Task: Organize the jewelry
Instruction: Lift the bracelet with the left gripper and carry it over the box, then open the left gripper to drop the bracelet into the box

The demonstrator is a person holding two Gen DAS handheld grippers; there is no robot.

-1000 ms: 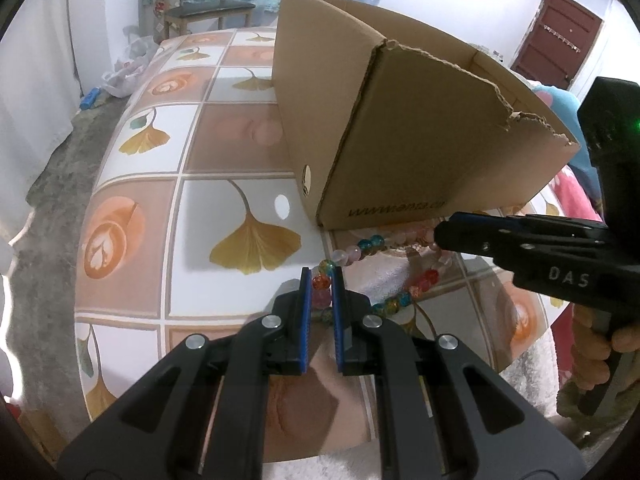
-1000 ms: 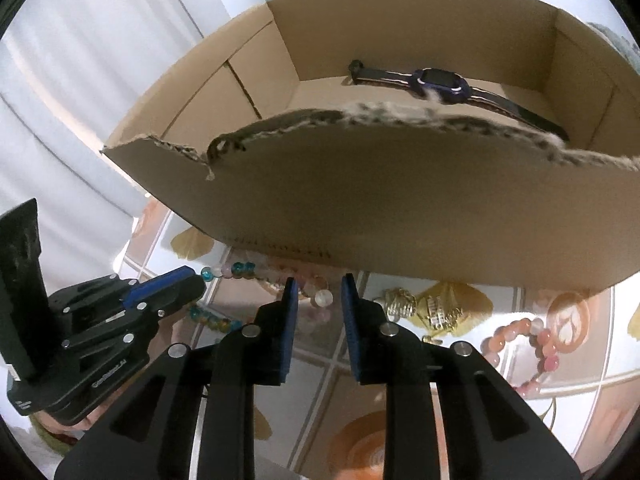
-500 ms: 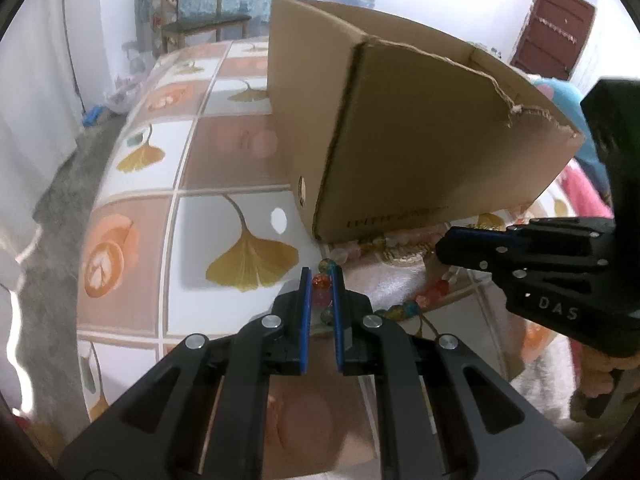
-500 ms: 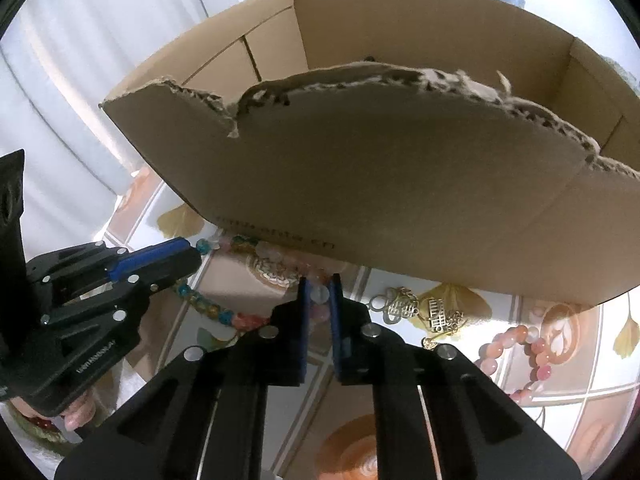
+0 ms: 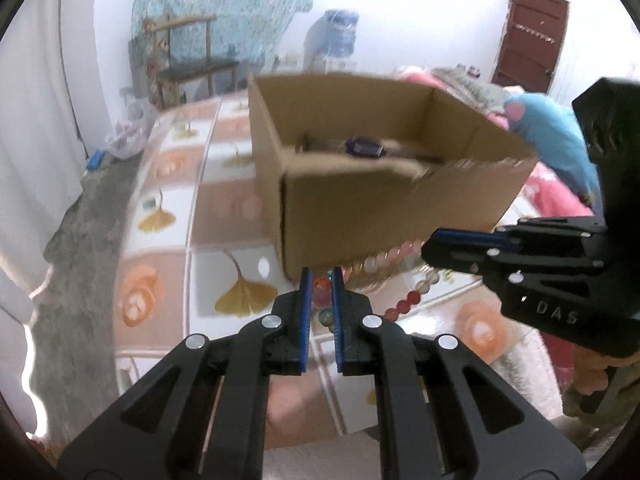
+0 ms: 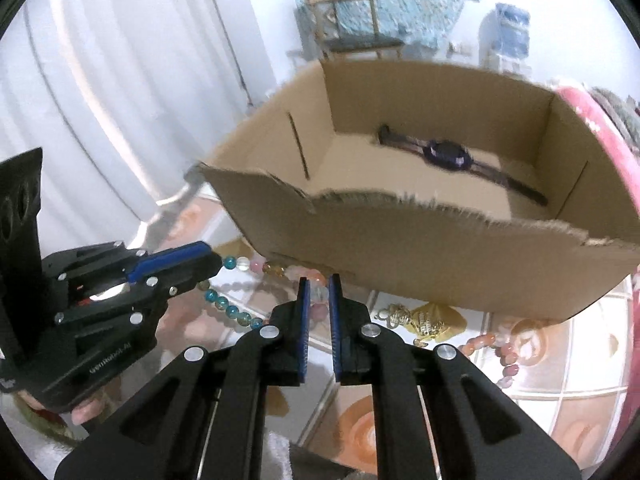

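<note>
Necklace (image 6: 240, 264) now hangs lifted before the box (image 6: 440, 248) (both grippers (image 5: 319, 292) (image 6: 316, 296) pinch beads), right newly clamped: ready to drop in.

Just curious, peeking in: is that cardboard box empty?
No. A dark watch lies flat on the floor of the open cardboard box; nothing else shows inside.

My jaws are matt black plastic with shiny metal rivets and blue ribbed pads (image 5: 306, 304). The bead necklace (image 6: 240, 263) between them is glossy glass-like beads, some clear, some frosted. The cardboard box (image 6: 420, 248) is matt brown corrugated paper, its torn near rim rough and fibrous. The watch (image 6: 446, 154) inside looks dark, its face glossy. The desk (image 5: 168, 264) wears a smooth, shiny printed covering. The gold charms (image 6: 424, 320) near the box's front look metallic.
</note>
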